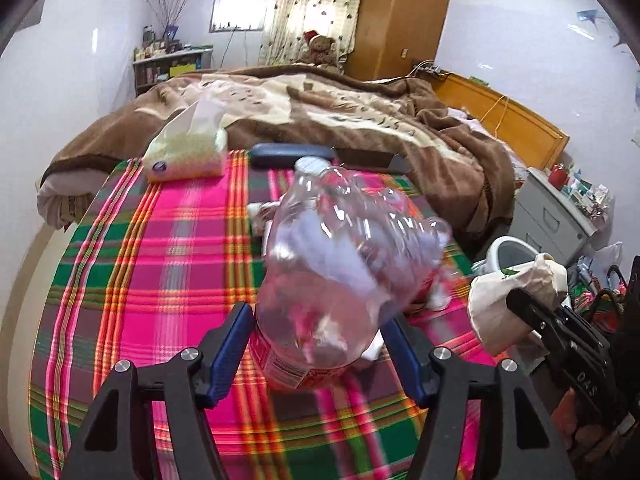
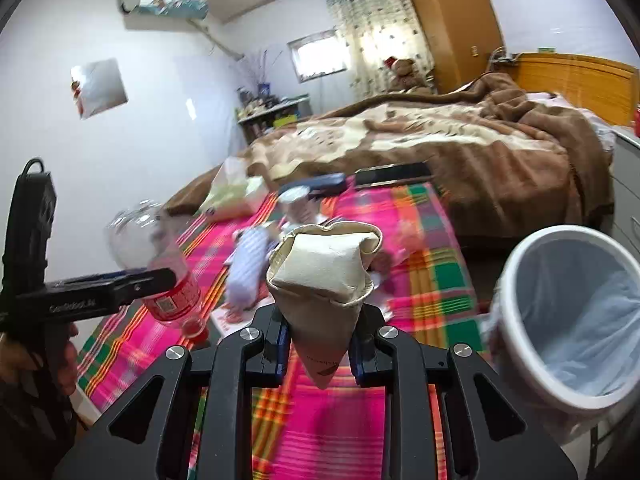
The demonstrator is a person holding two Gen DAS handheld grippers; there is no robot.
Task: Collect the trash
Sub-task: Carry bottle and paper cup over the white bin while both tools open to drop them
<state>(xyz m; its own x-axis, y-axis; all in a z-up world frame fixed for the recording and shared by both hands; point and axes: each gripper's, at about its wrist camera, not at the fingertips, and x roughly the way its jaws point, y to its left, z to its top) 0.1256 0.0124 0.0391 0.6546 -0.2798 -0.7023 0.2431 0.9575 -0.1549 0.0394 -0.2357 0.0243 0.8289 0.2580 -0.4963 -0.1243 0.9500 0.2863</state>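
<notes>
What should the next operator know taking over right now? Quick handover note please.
Left gripper: shut on an empty clear plastic bottle with a red label, lifted above the plaid cloth.
Right gripper: shut on a crushed beige paper cup, also in the air.
White bin with a liner stands to the right, off the bed; what shows of its inside looks empty.
Done: both items picked up.
Left: drop both in the bin, then get the remaining blurred scraps on the cloth, including a crumpled whitish piece.
</notes>
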